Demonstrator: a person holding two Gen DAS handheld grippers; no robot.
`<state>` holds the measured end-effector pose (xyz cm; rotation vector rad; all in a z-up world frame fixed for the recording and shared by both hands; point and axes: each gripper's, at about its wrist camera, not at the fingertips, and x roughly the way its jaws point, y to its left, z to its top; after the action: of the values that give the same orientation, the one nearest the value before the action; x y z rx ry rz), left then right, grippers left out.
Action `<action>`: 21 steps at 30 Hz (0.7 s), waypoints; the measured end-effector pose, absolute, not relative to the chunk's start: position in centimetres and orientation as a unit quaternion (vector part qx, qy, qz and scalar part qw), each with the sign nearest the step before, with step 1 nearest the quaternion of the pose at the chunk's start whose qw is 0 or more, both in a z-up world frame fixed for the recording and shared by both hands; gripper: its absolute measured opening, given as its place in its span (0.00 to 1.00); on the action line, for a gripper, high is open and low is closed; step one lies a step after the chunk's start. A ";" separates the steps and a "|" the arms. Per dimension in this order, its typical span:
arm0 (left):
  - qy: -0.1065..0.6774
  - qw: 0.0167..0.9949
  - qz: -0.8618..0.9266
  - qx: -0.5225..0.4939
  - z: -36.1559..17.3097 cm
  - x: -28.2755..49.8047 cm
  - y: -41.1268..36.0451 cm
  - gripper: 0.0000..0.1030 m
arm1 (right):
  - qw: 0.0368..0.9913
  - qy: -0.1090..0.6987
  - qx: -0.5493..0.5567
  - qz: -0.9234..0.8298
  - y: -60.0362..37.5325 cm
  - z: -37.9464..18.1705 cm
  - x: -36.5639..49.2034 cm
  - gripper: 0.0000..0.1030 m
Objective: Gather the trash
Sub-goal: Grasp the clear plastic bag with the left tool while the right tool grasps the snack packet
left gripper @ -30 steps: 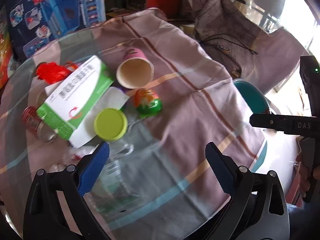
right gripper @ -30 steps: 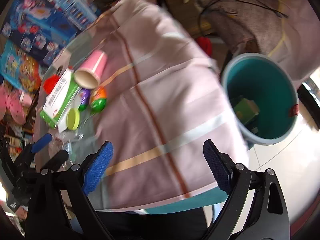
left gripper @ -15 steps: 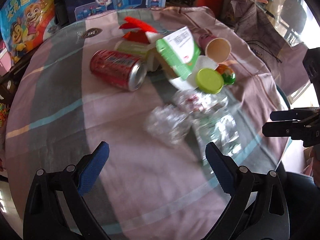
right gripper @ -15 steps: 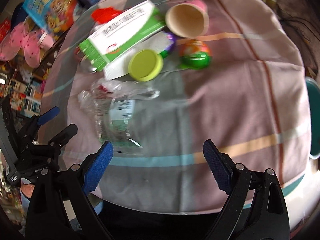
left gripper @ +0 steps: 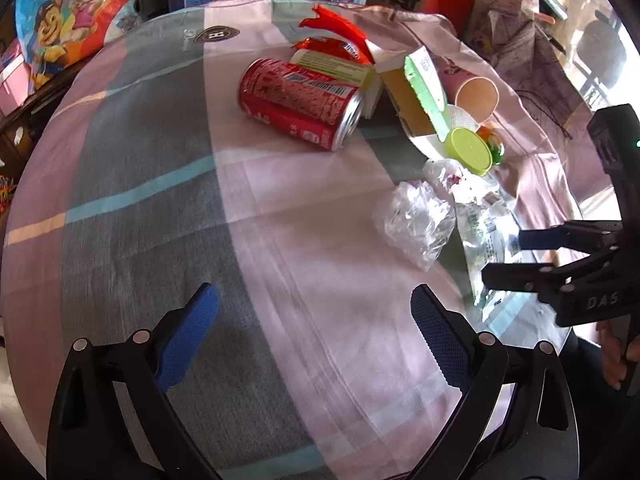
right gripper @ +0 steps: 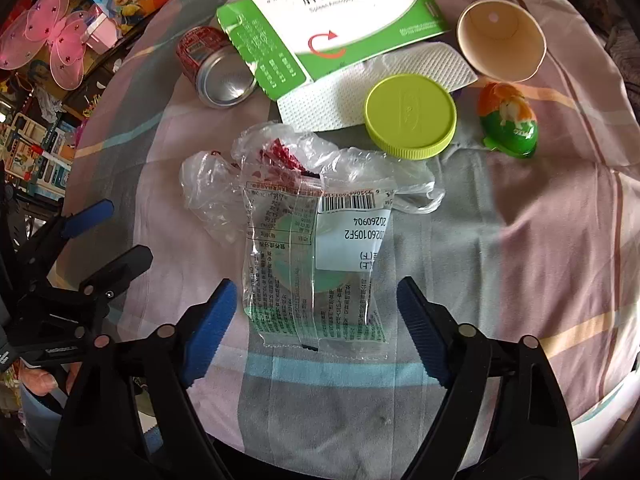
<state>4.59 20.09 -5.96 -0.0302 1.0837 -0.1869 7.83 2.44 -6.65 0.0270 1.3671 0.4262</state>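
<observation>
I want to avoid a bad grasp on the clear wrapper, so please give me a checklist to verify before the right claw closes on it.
1. Clear wrapper lies between the right claw fingers: ok.
2. Right claw has been closing but its pads do not press the wrapper yet: ok.
3. Crumpled clear bag touches or overlaps the wrapper's upper end and may get dragged along: not ok.
4. Green lid is clear of the claw: ok.
5. Left claw is open, empty, and apart from the wrapper: ok.
6. Trash bin in reach: cannot tell, none in view.
</observation>
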 end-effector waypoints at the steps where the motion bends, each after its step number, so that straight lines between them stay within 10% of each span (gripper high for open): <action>1: 0.514 0.852 -0.095 -0.012 -5.9 4.8 19.8 0.94 | 0.752 0.628 0.012 0.198 2.4 -6.8 7.8 0.56; 21: 0.508 0.837 -0.174 0.104 -7.7 9.6 10.2 0.84 | 0.783 0.603 0.093 0.120 -8.6 -4.9 8.4 0.45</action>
<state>9.57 10.22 -7.69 0.2197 1.0758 -0.3681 8.37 -8.65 -4.85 0.2005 1.3026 0.2589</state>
